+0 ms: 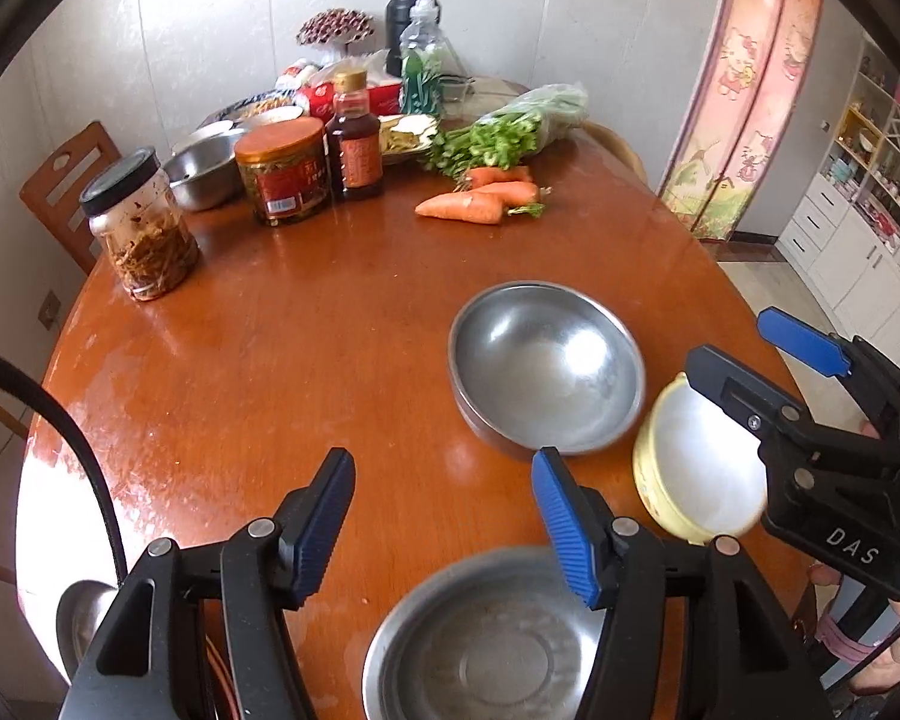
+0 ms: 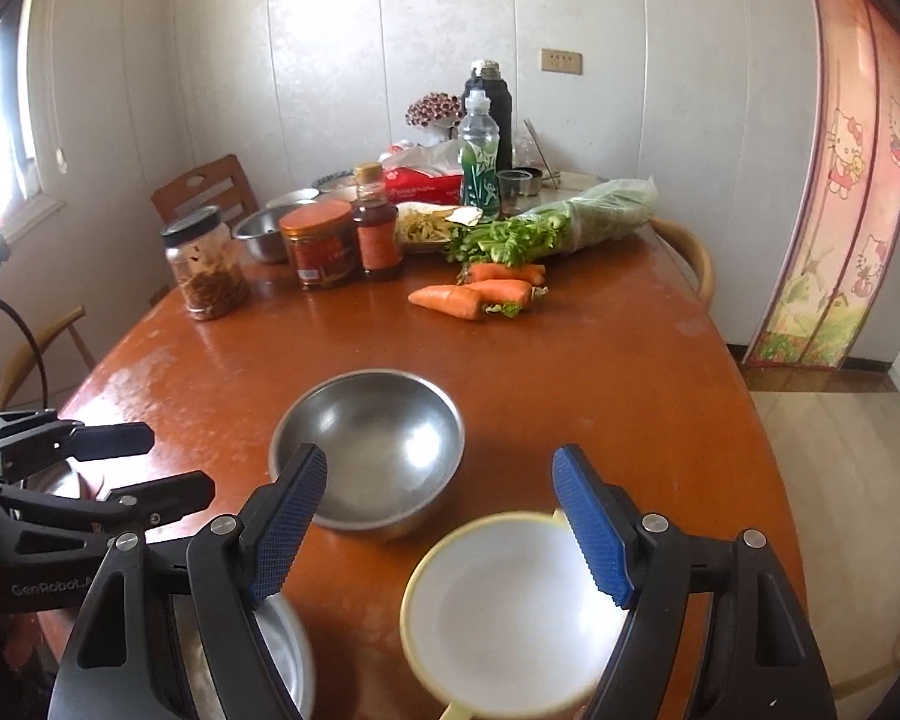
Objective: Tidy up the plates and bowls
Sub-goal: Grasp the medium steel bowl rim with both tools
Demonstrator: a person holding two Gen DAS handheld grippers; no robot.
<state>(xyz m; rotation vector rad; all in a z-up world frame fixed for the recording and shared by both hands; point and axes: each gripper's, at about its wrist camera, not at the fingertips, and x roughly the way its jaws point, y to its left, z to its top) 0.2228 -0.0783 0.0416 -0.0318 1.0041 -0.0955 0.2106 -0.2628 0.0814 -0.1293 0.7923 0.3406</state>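
Glossy reddish-brown wooden tabletop (image 2: 600, 372) | round stainless-steel bowl (image 2: 367, 453) mid-table, empty, rigid, likely slippery: grip the rim | cream-yellow white-lined bowl (image 2: 513, 612) beside it, probably light, maybe chippable | shallow steel dish (image 1: 480, 642) at near edge | left gripper (image 1: 444, 525) jaws wide, empty | right gripper (image 2: 441, 525) jaws wide, straddling cream bowl's rim, not closed.

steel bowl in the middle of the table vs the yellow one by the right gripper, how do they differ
The steel bowl is bare grey metal; the yellow bowl is pale yellow outside, white inside. The steel bowl sits flat on the table; the yellow bowl is tilted in the left wrist view, beside the right gripper. Both are empty and round.
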